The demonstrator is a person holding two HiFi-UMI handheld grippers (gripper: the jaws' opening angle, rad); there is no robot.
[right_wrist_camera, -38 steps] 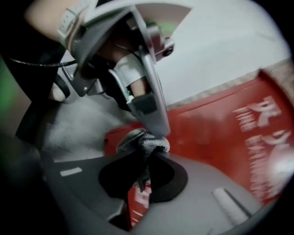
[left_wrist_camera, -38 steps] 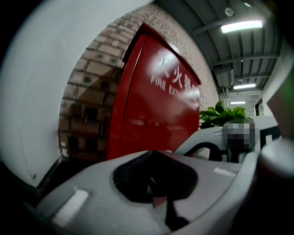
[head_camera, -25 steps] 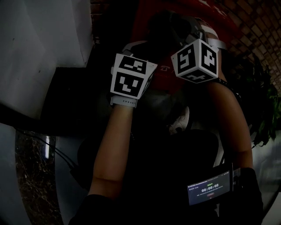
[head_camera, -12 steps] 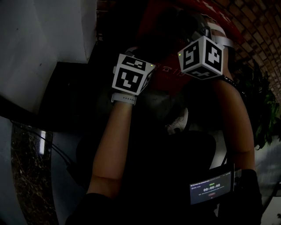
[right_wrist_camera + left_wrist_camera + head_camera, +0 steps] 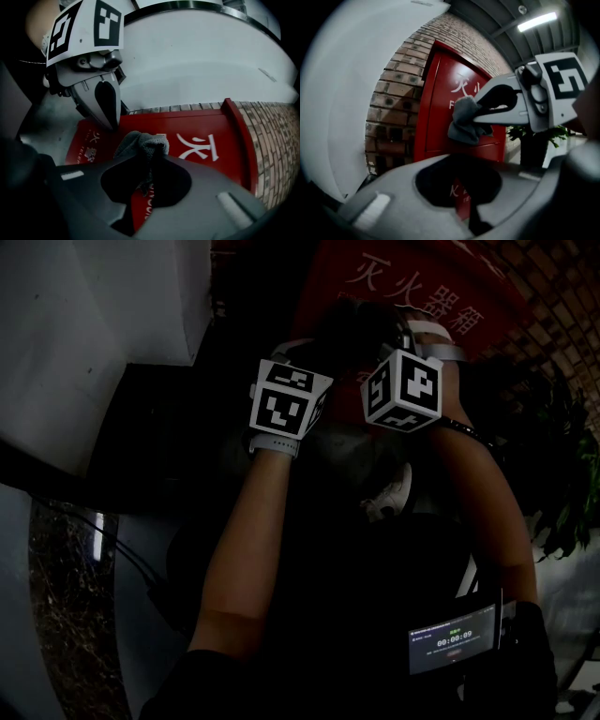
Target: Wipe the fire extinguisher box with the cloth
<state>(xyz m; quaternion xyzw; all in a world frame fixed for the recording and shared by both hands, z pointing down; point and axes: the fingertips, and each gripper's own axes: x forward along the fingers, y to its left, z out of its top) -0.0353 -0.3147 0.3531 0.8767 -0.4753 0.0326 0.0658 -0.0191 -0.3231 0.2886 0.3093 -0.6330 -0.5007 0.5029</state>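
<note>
- The soft grey cloth (image 5: 140, 142) is pinched by a fold in the right gripper (image 5: 149, 174), close before the red metal fire extinguisher box (image 5: 206, 140).
- The left gripper (image 5: 469, 216) is closed on nothing.
- The cloth is probably light and limp, so a deep, bunched hold suits it.

灭火器箱 on red fire extinguisher box (image 5: 328, 292)
</note>
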